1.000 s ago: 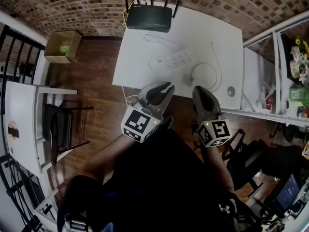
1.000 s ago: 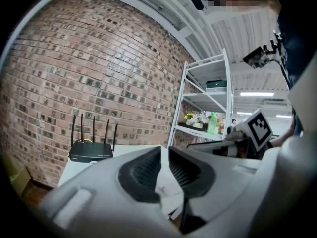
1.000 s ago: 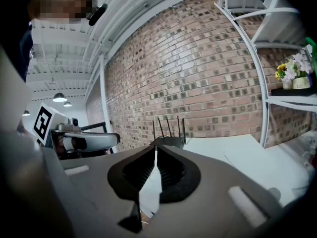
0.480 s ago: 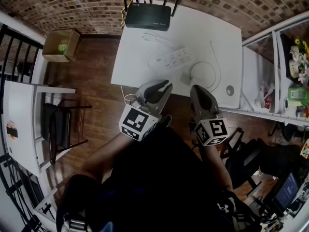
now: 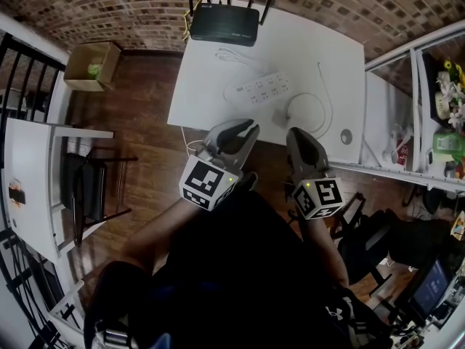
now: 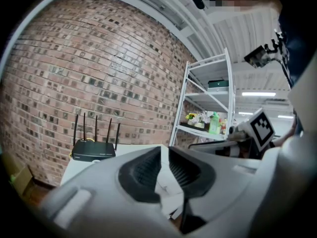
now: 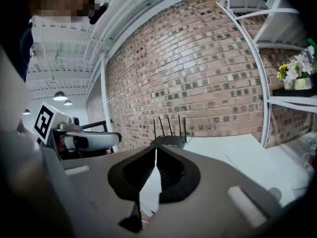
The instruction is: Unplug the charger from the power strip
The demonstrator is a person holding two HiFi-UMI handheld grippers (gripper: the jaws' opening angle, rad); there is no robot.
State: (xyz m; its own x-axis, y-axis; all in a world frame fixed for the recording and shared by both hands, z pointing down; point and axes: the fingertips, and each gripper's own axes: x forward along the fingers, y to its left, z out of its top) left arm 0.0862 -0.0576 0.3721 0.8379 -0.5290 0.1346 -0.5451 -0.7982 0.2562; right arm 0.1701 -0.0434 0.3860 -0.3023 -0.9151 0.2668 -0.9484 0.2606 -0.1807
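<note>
Near the near edge of the white bench [image 5: 211, 86]: small white cube charger [image 5: 280, 117], just beside the long white power strip [image 5: 258, 89], white cable [image 5: 323, 115] looping off it. At the far edge, black router with antennas [image 5: 224, 26]. At the near edge, short of the charger: left gripper [image 5: 249, 128], fingers narrowly apart, empty; right gripper [image 5: 296, 134], fingers pressed together, empty.

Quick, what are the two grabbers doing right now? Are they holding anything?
Left gripper: open a little, nothing between its jaws.
Right gripper: shut, holding nothing.
</note>
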